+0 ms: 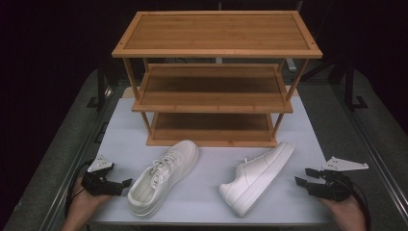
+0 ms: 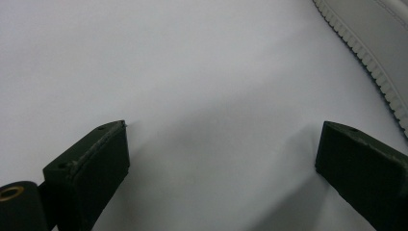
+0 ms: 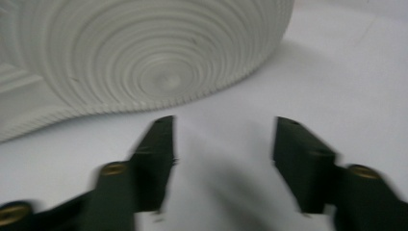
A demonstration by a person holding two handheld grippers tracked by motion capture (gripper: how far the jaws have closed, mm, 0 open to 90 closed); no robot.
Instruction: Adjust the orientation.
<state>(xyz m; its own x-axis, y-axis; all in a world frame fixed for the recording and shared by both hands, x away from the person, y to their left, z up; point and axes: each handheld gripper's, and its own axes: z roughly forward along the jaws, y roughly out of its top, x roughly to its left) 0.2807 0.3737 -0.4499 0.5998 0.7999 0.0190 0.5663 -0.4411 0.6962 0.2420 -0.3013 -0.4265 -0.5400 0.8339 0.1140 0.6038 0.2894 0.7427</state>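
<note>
Shoes, one (image 1: 163, 178) beside the spread left tongs (image 1: 126, 183) and one (image 1: 257, 175) beside the spread, empty right tongs (image 1: 304, 175), both lie unshelved before the bare rack (image 1: 216, 53).

Two white sneakers (image 1: 163, 177) before wooden rack (image 1: 216, 77)

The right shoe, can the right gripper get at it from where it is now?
Probably yes. The right gripper sits just beside the right shoe, which lies on its side, sole toward it. Its jaws stand apart with bare table between them and the sole.
</note>
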